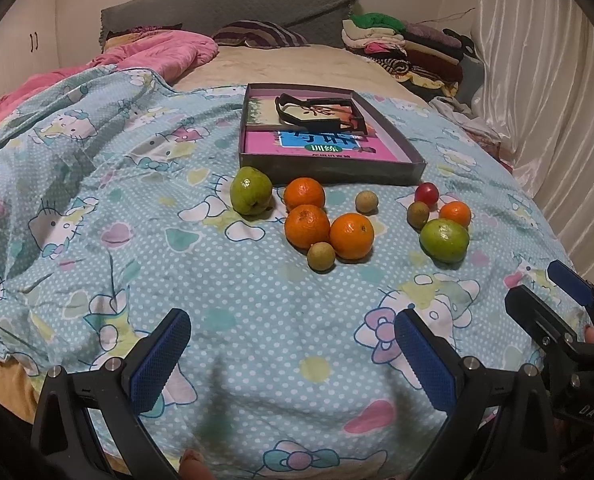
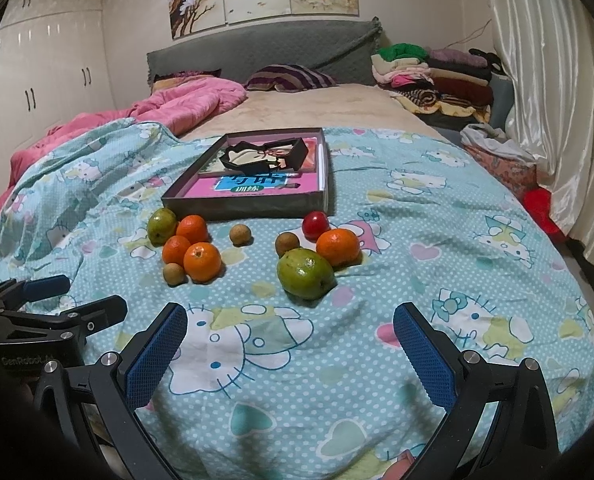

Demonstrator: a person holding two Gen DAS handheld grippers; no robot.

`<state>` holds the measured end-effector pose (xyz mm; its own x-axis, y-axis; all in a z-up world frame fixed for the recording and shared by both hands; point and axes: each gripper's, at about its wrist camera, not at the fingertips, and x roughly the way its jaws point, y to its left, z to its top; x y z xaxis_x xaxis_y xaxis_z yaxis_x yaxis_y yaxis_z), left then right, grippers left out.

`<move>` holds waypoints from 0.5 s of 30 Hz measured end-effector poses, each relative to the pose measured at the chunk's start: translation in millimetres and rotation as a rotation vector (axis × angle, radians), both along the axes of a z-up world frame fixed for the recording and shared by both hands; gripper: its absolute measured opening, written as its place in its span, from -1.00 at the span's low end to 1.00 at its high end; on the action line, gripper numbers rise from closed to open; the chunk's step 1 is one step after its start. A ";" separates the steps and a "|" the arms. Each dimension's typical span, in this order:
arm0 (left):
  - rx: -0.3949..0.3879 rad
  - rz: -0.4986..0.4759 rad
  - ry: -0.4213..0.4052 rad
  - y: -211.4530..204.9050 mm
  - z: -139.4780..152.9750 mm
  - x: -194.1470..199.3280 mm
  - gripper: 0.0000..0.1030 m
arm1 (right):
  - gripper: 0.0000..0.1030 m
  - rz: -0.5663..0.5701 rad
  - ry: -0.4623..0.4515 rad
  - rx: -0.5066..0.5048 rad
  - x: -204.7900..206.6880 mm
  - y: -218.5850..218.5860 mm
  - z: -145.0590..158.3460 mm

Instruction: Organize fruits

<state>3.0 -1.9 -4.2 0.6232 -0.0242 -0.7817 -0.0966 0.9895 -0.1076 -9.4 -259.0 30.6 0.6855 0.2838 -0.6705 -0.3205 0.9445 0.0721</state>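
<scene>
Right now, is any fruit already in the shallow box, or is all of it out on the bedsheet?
All out. The box holds only a pink book and a black frame; the fruits lie on the sheet.

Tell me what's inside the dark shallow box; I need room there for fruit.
The box holds a pink book and a black-edged bag-shaped cutout lying over a picture card; whatever lies beneath them is hidden.
</scene>
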 end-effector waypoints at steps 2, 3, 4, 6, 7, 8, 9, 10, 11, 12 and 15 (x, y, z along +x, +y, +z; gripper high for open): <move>-0.012 -0.002 0.012 1.2 -1.2 1.0 0.99 | 1.00 0.000 0.001 0.000 0.7 0.1 -0.6; -0.017 -0.007 0.015 2.3 -2.6 2.7 0.99 | 1.00 0.000 0.003 -0.001 1.2 0.2 -1.0; -0.039 -0.010 0.025 2.7 -2.7 3.7 0.99 | 1.00 0.001 0.005 -0.003 2.1 0.2 -1.6; -0.050 -0.018 0.038 6.3 -6.2 10.2 0.99 | 1.00 0.001 0.013 -0.010 5.6 0.7 -3.5; -0.043 -0.021 0.042 7.2 -7.0 12.7 0.98 | 1.00 0.004 0.020 -0.018 9.2 1.0 -5.2; -0.051 -0.019 0.042 10.3 -9.2 17.7 0.96 | 1.00 0.006 0.025 -0.023 12.6 1.3 -6.8; -0.054 -0.015 0.046 12.5 -10.5 21.6 0.89 | 1.00 0.010 0.029 -0.028 16.3 1.6 -8.8; -0.056 -0.016 0.050 13.4 -11.2 23.3 0.80 | 1.00 0.014 0.034 -0.036 21.0 2.0 -11.1; -0.058 -0.024 0.052 15.0 -12.8 28.7 0.76 | 1.00 0.017 0.037 -0.041 24.5 2.3 -13.0; -0.064 -0.029 0.054 15.4 -13.6 31.8 0.69 | 1.00 0.022 0.044 -0.046 29.5 2.4 -15.6; -0.092 -0.057 0.054 13.1 -16.2 40.2 0.52 | 0.97 0.031 0.081 -0.067 46.7 2.8 -26.2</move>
